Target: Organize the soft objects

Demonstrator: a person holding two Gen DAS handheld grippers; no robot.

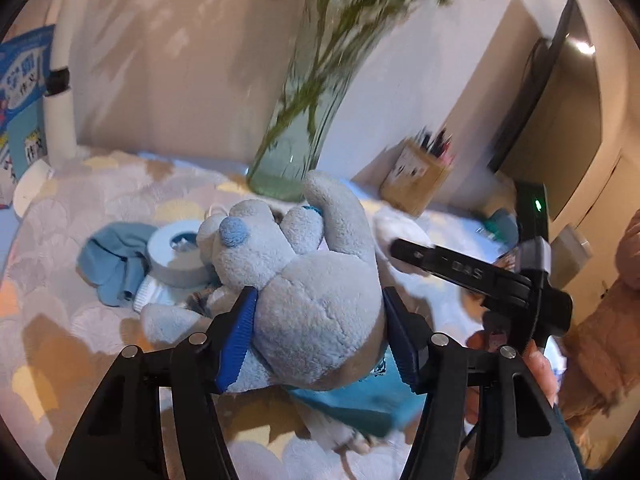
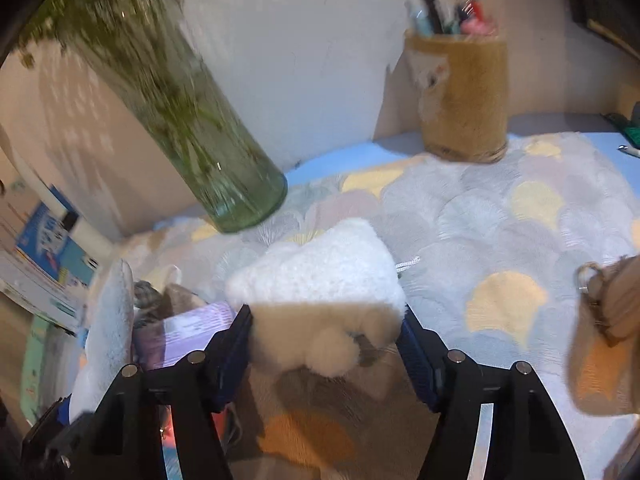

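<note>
My left gripper (image 1: 316, 300) is shut on a grey plush toy (image 1: 304, 280) with a blue nose and teal clothes, held above the patterned fleece mat (image 1: 80, 320). My right gripper (image 2: 326, 314) is shut on a white fluffy plush (image 2: 320, 280), lifted over the mat (image 2: 500, 240). The right gripper body also shows in the left wrist view (image 1: 480, 276), to the right of the grey toy. A blue cloth (image 1: 116, 260) and a white sock (image 1: 150, 294) lie on the mat at the left.
A glass vase with green stems (image 1: 304, 120) stands at the back, also in the right wrist view (image 2: 192, 128). A pen holder (image 2: 460, 92) sits at the back right. A tape roll (image 1: 176, 256), books (image 1: 24, 100), a monitor (image 1: 552, 100) and a tan pouch (image 2: 600, 340) are around.
</note>
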